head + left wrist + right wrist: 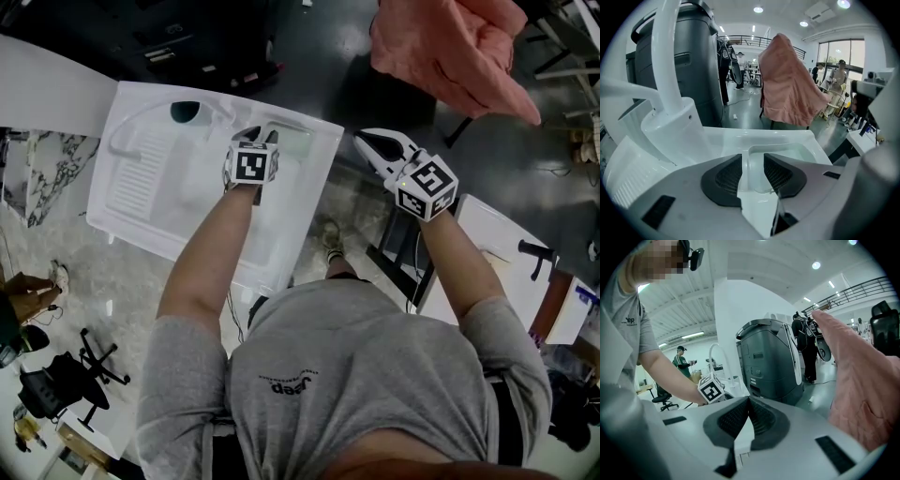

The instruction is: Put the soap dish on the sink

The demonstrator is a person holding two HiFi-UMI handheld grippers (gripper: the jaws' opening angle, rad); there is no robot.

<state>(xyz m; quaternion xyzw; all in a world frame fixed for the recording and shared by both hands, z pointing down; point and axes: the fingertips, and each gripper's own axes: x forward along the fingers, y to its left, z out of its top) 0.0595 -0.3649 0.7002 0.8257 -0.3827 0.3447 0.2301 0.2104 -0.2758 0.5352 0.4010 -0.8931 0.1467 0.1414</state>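
Left hand-held gripper [752, 165] reads wide on my feed. Its pads stand apart with the near wall of the soap dish [787, 152] between them, and I see neither pad pressing on it. The pale dish sits flat on the ledge of the white sink [141, 202], at the corner to the right of the faucet [665, 61]. My right hand-held gripper [749, 401] hangs off to the side, apart from the sink, its jaws closed together on nothing. A pink cloth [450, 47] hangs beyond.
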